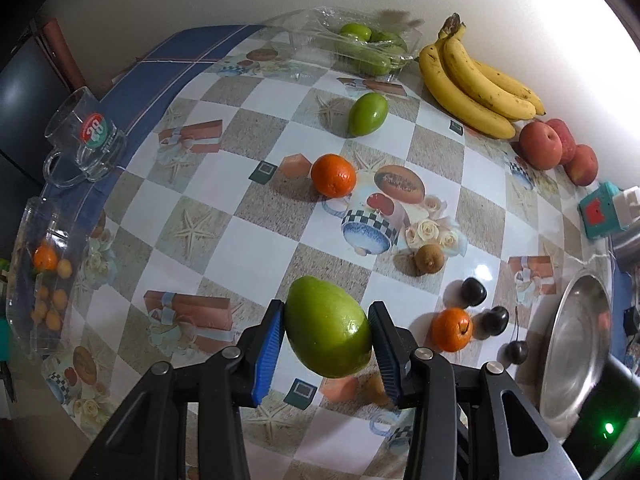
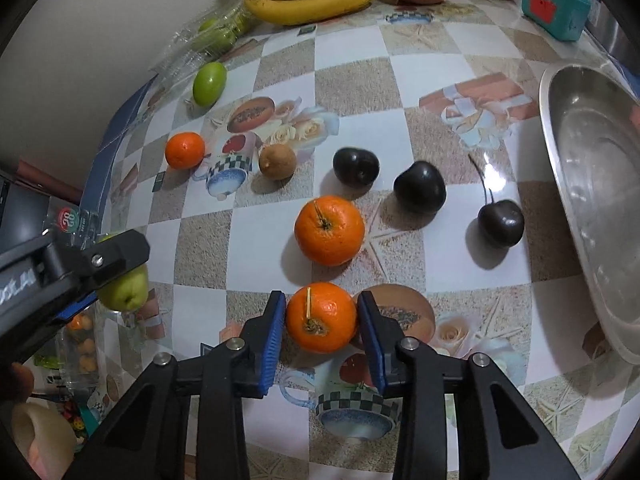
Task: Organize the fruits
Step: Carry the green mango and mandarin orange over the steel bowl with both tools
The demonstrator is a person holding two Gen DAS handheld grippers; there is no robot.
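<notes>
Both tools are loaded, so the step in hand looks like carrying fruit to its group. The left hand-held gripper point(image 1: 326, 334) pinches a large green fruit point(image 1: 327, 326) between its blue pads and holds it clear above the bench point(image 1: 256, 248). The right hand-held gripper point(image 2: 322, 326) clasps a small orange point(image 2: 321, 317), stem toward the camera; whether it rests on the bench or is just lifted cannot be told.

The next move probably calls for taking each fruit to a matching container and spreading the jaws only once it is over the opening.

Just beyond the right tool lie a second orange point(image 2: 329, 230), three dark cherries point(image 2: 419, 186) and a brown kiwi-like fruit point(image 2: 277, 161). At the right edge a steel bowl point(image 2: 592, 184) shows nothing inside. At the left edge a clear tub point(image 1: 44, 276) holds small orange fruits, with a glass mug point(image 1: 86, 138) behind it. Farther off lie another orange point(image 1: 333, 175) and a loose green fruit point(image 1: 367, 114); at the far edge, an open plastic clamshell point(image 1: 356, 46) holds more green fruits, beside bananas point(image 1: 476, 80) and peaches point(image 1: 556, 150).
</notes>
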